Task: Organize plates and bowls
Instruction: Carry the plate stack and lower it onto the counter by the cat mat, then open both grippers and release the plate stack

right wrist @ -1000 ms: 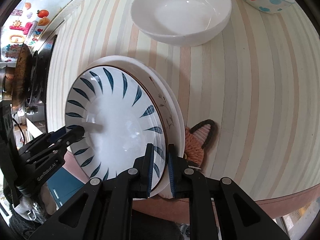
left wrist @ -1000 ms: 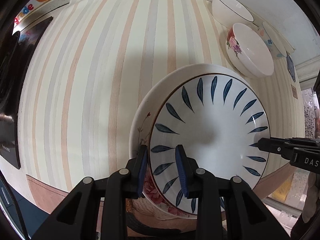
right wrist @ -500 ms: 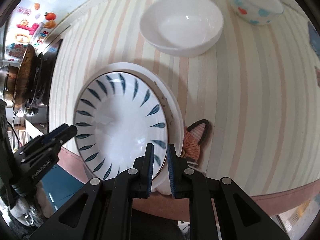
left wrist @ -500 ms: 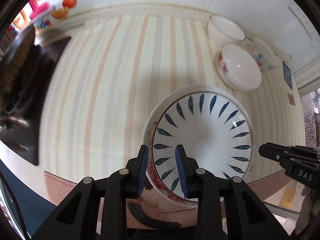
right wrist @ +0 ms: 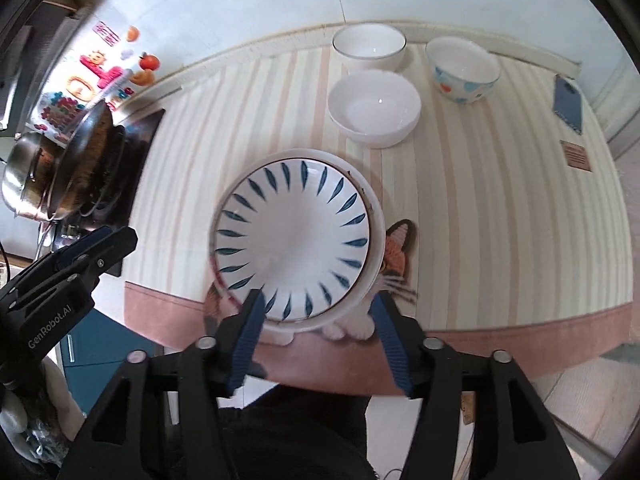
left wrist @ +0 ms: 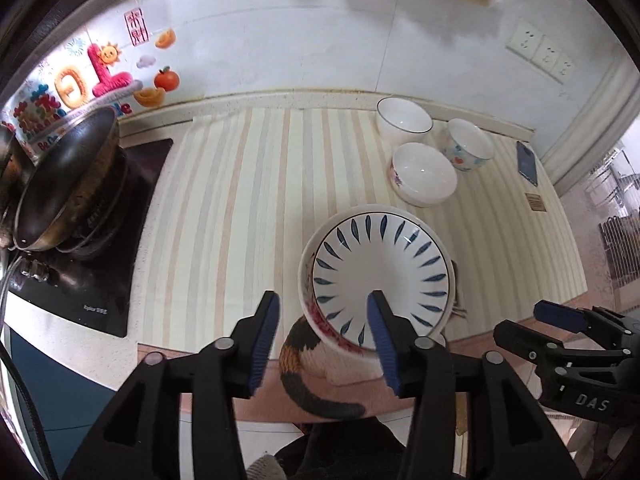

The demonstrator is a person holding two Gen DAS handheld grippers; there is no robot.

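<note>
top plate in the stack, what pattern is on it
White plate with dark blue leaf-shaped strokes radiating around the rim, centre plain. Clearest in the right wrist view.

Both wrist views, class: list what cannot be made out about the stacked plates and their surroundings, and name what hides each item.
- Lower plate: its face is covered by the blue-leaf plate in both views; only rim shows.
- Cat picture on the mat: mostly under the stack.
- Small brown label: text too small.
- Pans, left wrist view: cut off by the edge.
</note>
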